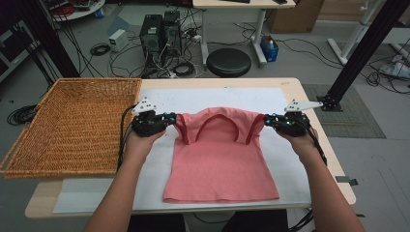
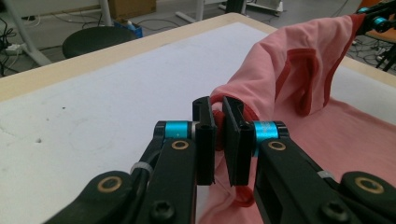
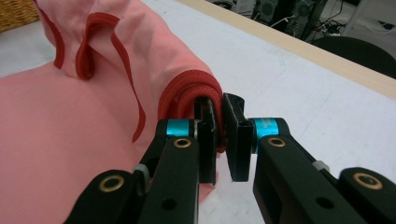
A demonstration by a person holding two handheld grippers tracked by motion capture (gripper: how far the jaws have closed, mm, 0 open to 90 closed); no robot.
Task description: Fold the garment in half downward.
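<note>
A pink shirt [image 1: 220, 164] with dark red trim lies on the white sheet, its hem toward the person. Its upper part is lifted and folded toward the hem between the two grippers. My left gripper [image 1: 172, 119] is shut on the shirt's left shoulder edge, and in the left gripper view the pink cloth [image 2: 280, 79] is pinched between the black jaws of my left gripper [image 2: 218, 109]. My right gripper [image 1: 267, 120] is shut on the right shoulder edge. In the right gripper view the red-trimmed fold [image 3: 191, 91] is clamped in my right gripper [image 3: 218, 107].
A large wicker basket [image 1: 72, 125] stands at the left, overhanging the table edge. The white sheet [image 1: 212, 96] covers the wooden table [image 1: 295, 87]. Beyond the far edge are a black stool [image 1: 228, 62], computer towers [image 1: 159, 31] and floor cables.
</note>
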